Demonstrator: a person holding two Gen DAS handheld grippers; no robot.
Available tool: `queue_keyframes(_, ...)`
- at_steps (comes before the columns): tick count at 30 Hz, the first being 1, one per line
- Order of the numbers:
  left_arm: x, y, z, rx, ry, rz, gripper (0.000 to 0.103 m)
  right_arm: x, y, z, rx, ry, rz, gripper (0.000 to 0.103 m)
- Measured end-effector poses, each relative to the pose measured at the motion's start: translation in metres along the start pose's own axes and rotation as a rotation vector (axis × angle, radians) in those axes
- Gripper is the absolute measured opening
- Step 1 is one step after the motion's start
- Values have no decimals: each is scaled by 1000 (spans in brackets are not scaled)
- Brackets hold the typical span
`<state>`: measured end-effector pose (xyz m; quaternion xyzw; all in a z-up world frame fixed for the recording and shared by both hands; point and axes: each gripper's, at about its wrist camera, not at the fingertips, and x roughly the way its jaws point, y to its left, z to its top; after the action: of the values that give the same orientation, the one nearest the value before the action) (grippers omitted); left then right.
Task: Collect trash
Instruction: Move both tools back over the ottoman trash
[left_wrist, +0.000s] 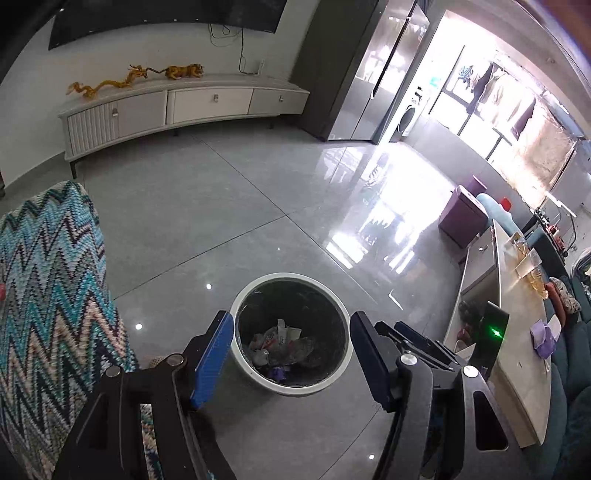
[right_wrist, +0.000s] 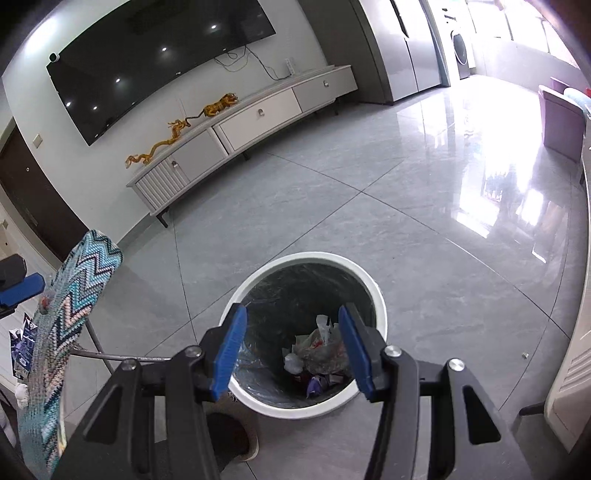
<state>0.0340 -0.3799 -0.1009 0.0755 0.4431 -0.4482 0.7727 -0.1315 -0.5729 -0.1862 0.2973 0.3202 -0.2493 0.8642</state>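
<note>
Both the left gripper (left_wrist: 291, 354) and right gripper (right_wrist: 293, 349) hang spread and empty directly above the trash bin (left_wrist: 242, 363), crumpled trash (right_wrist: 317, 354) lying at its bottom.

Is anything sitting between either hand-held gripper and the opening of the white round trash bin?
Nothing visible does. The left hand-held gripper and the right hand-held gripper are both open and empty above the white round trash bin, whose mouth is uncovered, with crumpled wrappers at the bottom.
</note>
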Motion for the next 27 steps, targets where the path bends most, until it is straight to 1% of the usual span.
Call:
queue_keyframes(4,-37,11,-15,6,-25,18,63,-33,21,3,-14,-41,30,51)
queue_keyframes(9,-80,39,-39,-21,-47,58,63,-64,70,2,-100,-58,94,51)
queue_keyframes(19,-168,122,-87,-115,-147,184,64,-119,174,-6,-279,-95,235,51)
queue_keyframes(27,-229,202,-131,-227,-221,275,64,-149,248,-19,-400,-87,346,51)
